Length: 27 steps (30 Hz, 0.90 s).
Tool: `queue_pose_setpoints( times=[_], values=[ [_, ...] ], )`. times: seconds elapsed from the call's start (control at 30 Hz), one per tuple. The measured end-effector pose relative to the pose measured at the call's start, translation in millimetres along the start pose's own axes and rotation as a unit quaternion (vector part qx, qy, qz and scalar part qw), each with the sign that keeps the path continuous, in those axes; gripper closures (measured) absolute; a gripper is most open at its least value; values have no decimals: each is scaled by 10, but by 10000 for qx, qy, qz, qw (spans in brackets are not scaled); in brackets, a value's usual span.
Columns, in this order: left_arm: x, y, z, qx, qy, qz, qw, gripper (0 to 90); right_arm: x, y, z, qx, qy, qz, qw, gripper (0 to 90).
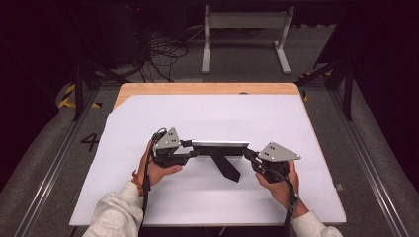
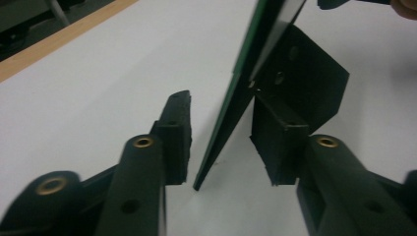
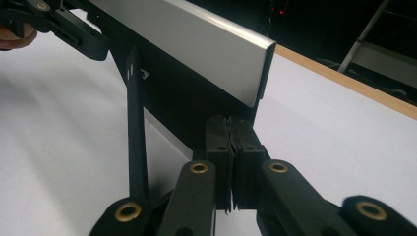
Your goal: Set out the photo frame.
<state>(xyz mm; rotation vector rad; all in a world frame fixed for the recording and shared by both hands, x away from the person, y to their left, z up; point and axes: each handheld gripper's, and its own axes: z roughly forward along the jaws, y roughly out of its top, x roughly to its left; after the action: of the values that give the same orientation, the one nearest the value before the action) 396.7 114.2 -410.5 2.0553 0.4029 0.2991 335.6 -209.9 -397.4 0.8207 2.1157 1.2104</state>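
Right claw (image 3: 231, 162) pinches the photo frame's (image 1: 220, 144) end at frame centre, steadying it; left claw (image 2: 221, 147) spread around the opposite edge, not pressing.

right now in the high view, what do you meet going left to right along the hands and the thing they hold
person's left hand → left gripper → flat panel with a silver top edge → its black stand leg → right gripper → person's right hand
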Motion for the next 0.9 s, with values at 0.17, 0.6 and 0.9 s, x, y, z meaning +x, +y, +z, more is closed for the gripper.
queue_pose_setpoints(
  times=[0.17, 0.6, 0.9],
  values=[
    [-46, 8, -23, 77, 132, 117, 9998, 710, -19, -4, 6, -12, -10, 51, 10000, 882],
    [-136, -3, -106, 171, 130, 303, 9993, 755, -9, 20, 87, -76, 103, 213, 9997, 890],
    [-256, -6, -147, 266, 135, 540, 9981, 774, 40, 71, 185, -88, 88, 158, 9998, 890]
  ],
)
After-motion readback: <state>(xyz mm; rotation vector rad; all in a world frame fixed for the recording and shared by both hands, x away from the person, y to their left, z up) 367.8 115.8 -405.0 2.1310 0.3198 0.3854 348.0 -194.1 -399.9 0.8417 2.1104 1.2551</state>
